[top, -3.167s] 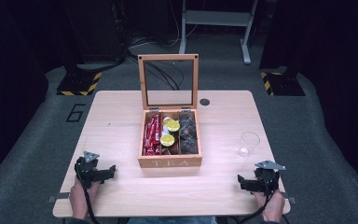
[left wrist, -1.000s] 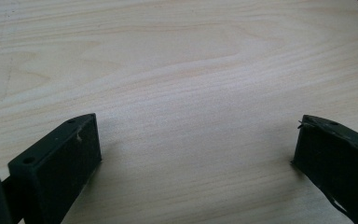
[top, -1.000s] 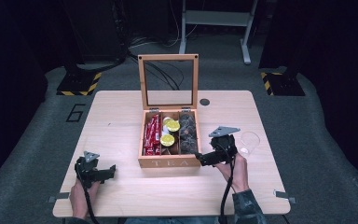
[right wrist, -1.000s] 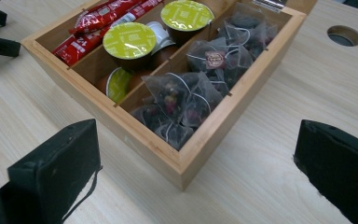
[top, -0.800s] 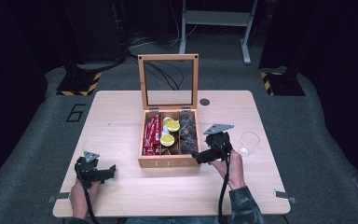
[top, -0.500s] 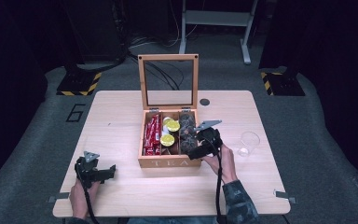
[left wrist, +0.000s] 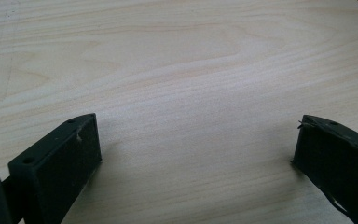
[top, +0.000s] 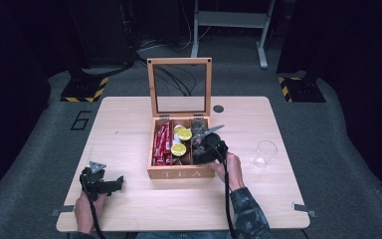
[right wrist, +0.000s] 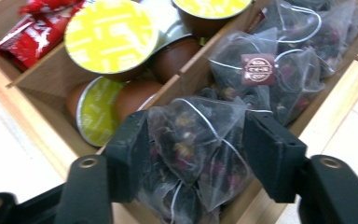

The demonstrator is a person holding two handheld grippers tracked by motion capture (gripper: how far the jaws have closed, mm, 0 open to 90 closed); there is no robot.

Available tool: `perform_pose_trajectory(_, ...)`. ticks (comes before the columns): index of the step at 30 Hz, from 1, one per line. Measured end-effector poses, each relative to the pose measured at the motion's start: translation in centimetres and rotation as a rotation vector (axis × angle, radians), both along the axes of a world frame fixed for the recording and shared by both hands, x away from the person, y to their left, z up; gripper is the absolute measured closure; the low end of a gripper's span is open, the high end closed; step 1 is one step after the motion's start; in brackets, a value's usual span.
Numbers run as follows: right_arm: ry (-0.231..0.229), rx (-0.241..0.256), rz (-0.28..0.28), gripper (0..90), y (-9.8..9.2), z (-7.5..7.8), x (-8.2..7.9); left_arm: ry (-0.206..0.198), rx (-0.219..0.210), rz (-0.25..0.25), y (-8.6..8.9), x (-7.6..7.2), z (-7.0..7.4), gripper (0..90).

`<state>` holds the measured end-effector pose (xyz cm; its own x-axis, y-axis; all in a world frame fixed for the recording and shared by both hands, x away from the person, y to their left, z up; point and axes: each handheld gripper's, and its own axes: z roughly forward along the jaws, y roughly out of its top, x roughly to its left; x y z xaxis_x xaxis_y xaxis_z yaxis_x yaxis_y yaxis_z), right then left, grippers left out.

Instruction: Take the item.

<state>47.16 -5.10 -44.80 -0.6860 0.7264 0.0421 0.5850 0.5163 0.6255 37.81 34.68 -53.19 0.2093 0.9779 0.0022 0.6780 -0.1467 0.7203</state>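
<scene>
1. High view, starting at the left: our left gripper (top: pixel 110 184) rested on the bare table (top: pixel 129 129) near its front left corner, well apart from the tea box (top: pixel 180 172). In the left gripper view its jaws stood wide apart with nothing but wood grain between them.
2. In the middle stood the wooden box with its glass lid (top: pixel 179 85) upright. Its left compartment held red packets (top: pixel 162 144), the middle one brown capsules with yellow lids (top: pixel 179 149), and the right one mesh tea bags.
3. Our right gripper (right wrist: pixel 196 154) was down in that right compartment. In the right gripper view its jaws bracketed one pyramid tea bag (right wrist: pixel 193 140), both pads touching the mesh but not yet pressed flat, so we would call it closing on the bag rather than firmly clenched.
4. To do this well, we judged we should squeeze only the top bag, keep its string and tag (right wrist: pixel 257 68) clear of the neighbours, and lift straight up past the divider.
5. Farther right, a clear glass (top: pixel 265 153) stood empty on the table, near the box but apart from it.
</scene>
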Motion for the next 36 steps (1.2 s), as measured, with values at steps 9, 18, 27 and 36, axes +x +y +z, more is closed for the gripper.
perform_pose_trajectory(9, 0.003, -0.027, -0.017, 54.5, 0.7, -0.7, 0.4, 0.000, 0.000, 0.000, 0.0, 0.0, 0.0, 0.3)
perform_pose_trajectory(18, 0.000, -0.040, -0.017, 68.8, 1.0, -1.0, 0.4, 0.000, 0.000, 0.000, 0.0, 0.0, 0.0, 0.3)
perform_pose_trajectory(27, -0.019, -0.006, -0.018, 71.3, 0.6, -0.6, -0.3, 0.000, 0.001, 0.000, 0.0, 0.0, 0.0, 0.3)
perform_pose_trajectory(36, -0.050, 0.029, -0.017, 71.7, -0.1, 0.8, -1.1, 0.000, 0.000, 0.000, 0.0, 0.0, 0.0, 0.3)
